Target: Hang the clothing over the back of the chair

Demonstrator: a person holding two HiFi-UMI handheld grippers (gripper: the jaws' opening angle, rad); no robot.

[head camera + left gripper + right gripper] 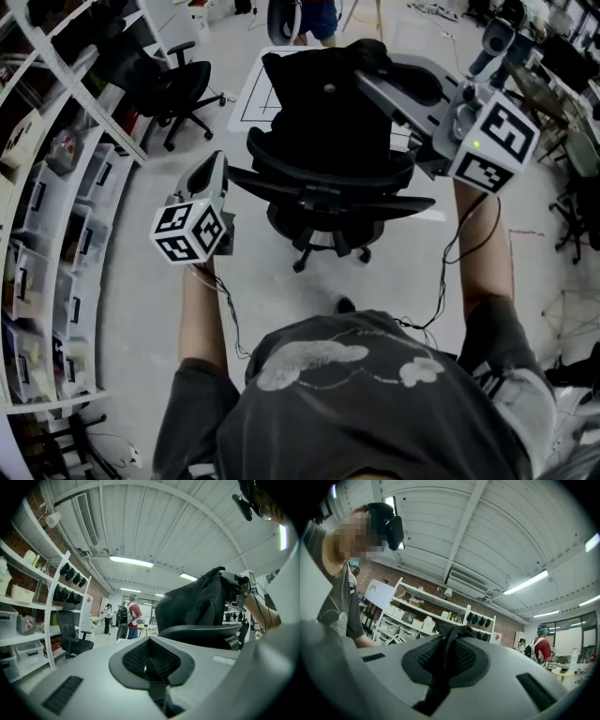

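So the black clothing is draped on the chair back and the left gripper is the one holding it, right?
No, the right gripper holds it, not the left: the right gripper view shows the black clothing pinched between its jaws. The left gripper is shut on nothing. The clothing is indeed on the chair back.

White shelving (94, 103) stacked with storage bins (33, 202) runs from 11 to 8 o'clock in the head view. A spare black office chair (178, 89) stands at 11 o'clock (castors on the grey floor (141, 309)). At 12 o'clock a bystander (314, 17) in blue shorts stands beyond a lined white board (251, 98). Strip lights (131, 562) glow overhead.
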